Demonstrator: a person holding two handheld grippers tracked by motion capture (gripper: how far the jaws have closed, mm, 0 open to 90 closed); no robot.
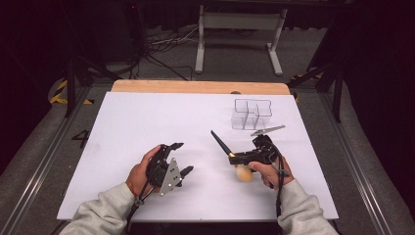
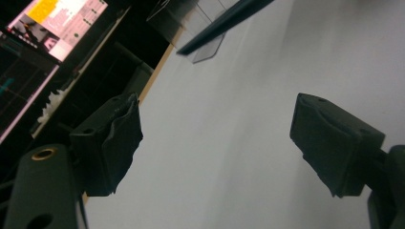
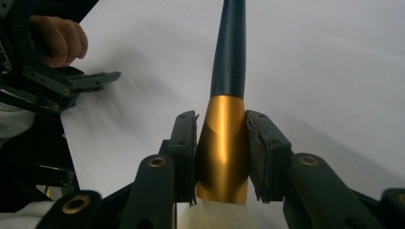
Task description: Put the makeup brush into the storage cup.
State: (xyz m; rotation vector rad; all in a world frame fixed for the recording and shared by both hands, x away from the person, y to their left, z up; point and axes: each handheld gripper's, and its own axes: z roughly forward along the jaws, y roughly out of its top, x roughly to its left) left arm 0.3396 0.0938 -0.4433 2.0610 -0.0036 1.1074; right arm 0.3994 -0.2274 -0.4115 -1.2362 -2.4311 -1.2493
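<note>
A: What lies around the brush (image 1: 230,152)?

B: Not much. A white sheet (image 1: 147,127) covers the table, with a strip of wooden edge (image 1: 195,86) showing at the far side. Behind the brush stands one clear plastic organiser (image 1: 251,114) with several open compartments; nothing visible sits in any of them (the walls are see-through, so the white sheet shows straight through).

A: And the brush itself?

B: One brush, with a dark tapered handle, a gold ferrule and pale bristles. The right gripper (image 3: 222,157) is clenched on the gold ferrule, a pad pressing each side of it. From the high view the handle points up and away to the left, with the bristle end (image 1: 243,173) low by the person's right hand (image 1: 266,171), near the front right part of the sheet.

A: Anything in the way between it and the organiser?

B: Only bare sheet; the two are near each other but apart.

A: The other hand?

B: The left gripper (image 2: 215,143) is released, its jaws standing apart with nothing but white sheet between them. It sits well to the left of the brush, over the front middle of the sheet. Its own view catches the brush handle (image 2: 224,21) crossing the top.

A: The count, then?

B: Two grippers, one brush, one organiser.
</note>
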